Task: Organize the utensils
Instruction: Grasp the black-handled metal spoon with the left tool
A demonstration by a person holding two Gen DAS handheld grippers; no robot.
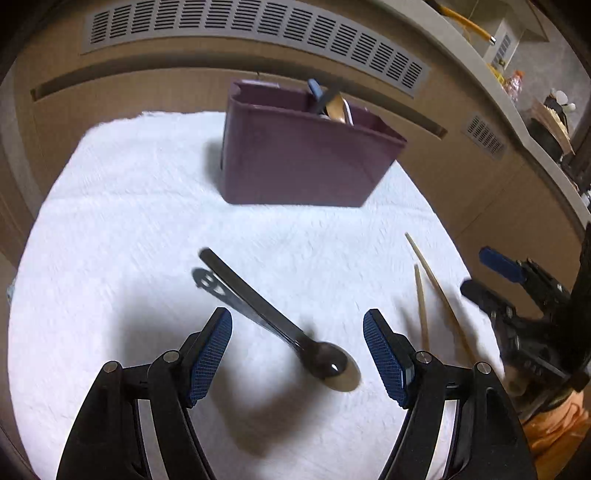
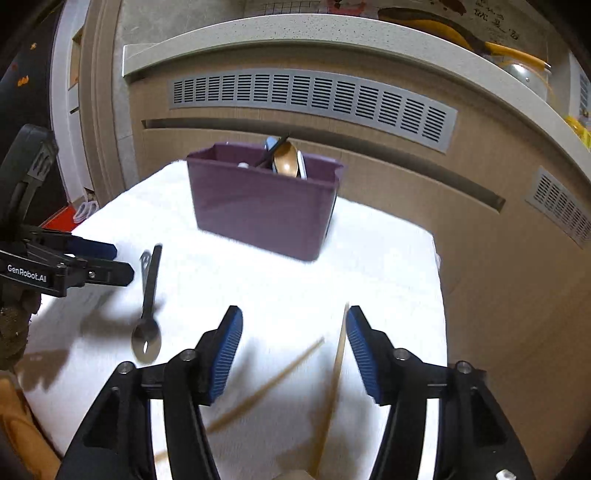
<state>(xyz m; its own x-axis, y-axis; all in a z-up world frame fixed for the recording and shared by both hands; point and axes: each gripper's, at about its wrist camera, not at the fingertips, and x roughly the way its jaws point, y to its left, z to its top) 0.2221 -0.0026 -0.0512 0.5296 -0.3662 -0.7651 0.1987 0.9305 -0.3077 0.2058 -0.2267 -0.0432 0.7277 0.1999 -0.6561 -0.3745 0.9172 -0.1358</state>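
Item one: the purple bin (image 1: 303,162), which stood upright at the far side of your bench (image 1: 122,206) on its white towel cover, close to the wooden panel with the grey vent (image 1: 258,26). You had utensils already standing in it, bunched at one end: a wooden spoon (image 2: 285,159) with its bowl up, a blue handle (image 1: 315,88), a thin dark stick (image 2: 275,147) leaning across them, and something white (image 1: 348,112) at the rim. How the inside was divided could not be told.

Item two: a metal spoon (image 1: 295,332) lay loose on the towel, bowl toward you, with a flat metal piece with cut-outs (image 1: 210,282) just beside its handle end. Both lay well apart from the bin.

Item three: two wooden chopsticks (image 2: 291,384) lay on the towel, splayed apart at their far tips, blurred in the right wrist view.

Your left claw (image 1: 297,350) stood with its blue pads (image 1: 212,358) wide apart, gripping nothing, above the spoon, the bowl lying between the fingers in that view. Your right claw (image 2: 293,354) was likewise spread and gripping nothing, over the chopsticks, one stick passing just beside the right-hand pad (image 2: 362,350).

Writing: the body of your left tool read "GenRobot.AI" (image 2: 26,274) in white letters, seen from the right wrist. Dark characters on the wall (image 2: 495,22) above the ledge were too warped to read.
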